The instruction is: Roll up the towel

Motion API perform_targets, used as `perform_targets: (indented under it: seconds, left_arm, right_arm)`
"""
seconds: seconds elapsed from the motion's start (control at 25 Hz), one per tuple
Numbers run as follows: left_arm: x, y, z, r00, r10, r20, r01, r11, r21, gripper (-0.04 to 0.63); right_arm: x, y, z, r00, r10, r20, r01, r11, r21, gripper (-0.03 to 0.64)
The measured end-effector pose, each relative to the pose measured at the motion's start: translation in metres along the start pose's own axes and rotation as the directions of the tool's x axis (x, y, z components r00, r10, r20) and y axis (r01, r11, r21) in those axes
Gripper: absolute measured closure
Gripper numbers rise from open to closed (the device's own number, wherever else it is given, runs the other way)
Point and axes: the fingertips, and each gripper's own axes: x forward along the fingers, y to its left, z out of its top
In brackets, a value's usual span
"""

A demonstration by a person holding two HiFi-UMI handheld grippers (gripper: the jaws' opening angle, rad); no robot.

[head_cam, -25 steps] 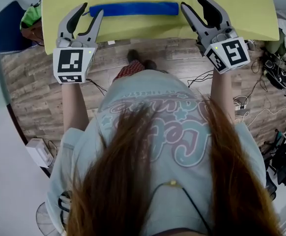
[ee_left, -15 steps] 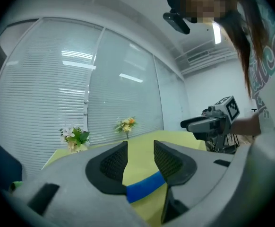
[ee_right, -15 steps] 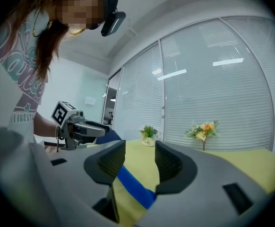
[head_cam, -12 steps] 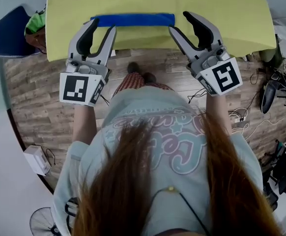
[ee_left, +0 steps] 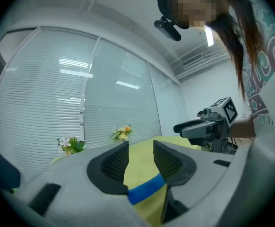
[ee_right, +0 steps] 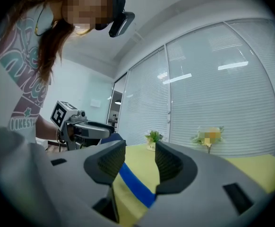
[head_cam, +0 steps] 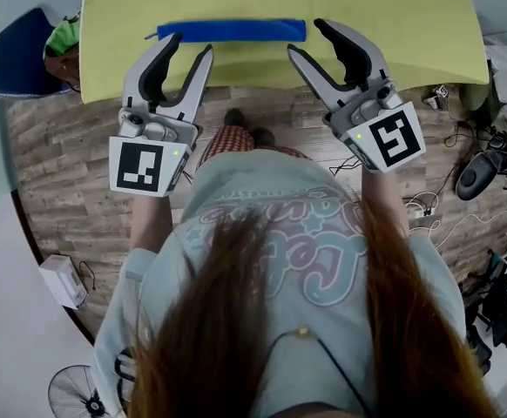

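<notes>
- Towel, blue, soft and rolled into one long thin roll, lies flat on the big yellow table cloth. It is close to the table edge nearest us.
- We hold the grey plastic left gripper with its tips right by the left end of the towel.
- In the left gripper view, its two black bumpy pads stand partly apart, about half way. Nothing is pinched between them. We see only a bit of the blue roll lower down, through the gap.
- We hold the grey plastic right gripper with its tips right by the right end of the towel.
- In the right gripper view, its pads stand apart in the same way and grip nothing. The blue roll shows below them on the yellow cloth.
- Both grippers point out flat across the table edge, one at each end of the roll.
- Each gripper has a white cube with black square marks on its back.
- Past the table we see a wall of white window blinds and small bunches of flowers at the far side.
- Under us is a brown wood floor. A dark blue chair stands to the left, and black cables lie on the right.
</notes>
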Motion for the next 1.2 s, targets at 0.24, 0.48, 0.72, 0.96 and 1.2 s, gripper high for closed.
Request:
perform_targets:
  seconds: [0.24,0.48,0.72,0.96,1.2]
  left_arm:
    - [0.004,-0.005,-0.003,1.000,-0.005,0.000,0.005,1.000,-0.004,0.449]
    - [0.009,-0.007,-0.002,1.000,-0.002,0.014,0.003,1.000,-0.012,0.454]
    - [0.009,-0.007,0.000,0.999,-0.013,0.032,0.013,0.999,-0.029,0.491]
    - [0.013,-0.010,0.004,0.999,-0.016,0.040,0.017,0.999,-0.036,0.520]
    - [0.014,-0.013,0.011,0.999,-0.010,0.051,0.011,1.000,-0.029,0.554]
  right_arm:
    - [0.000,0.004,0.000,1.000,0.017,0.009,-0.017,1.000,0.011,0.428]
    - [0.001,0.006,-0.001,1.000,0.026,0.012,-0.026,1.000,0.004,0.442]
    - [-0.001,0.007,-0.001,1.000,0.015,0.016,-0.016,1.000,0.006,0.472]
    - [-0.002,0.006,0.004,1.000,0.003,0.024,-0.003,1.000,0.006,0.506]
    - [0.001,0.007,0.009,0.999,-0.006,0.045,0.005,1.000,0.006,0.565]
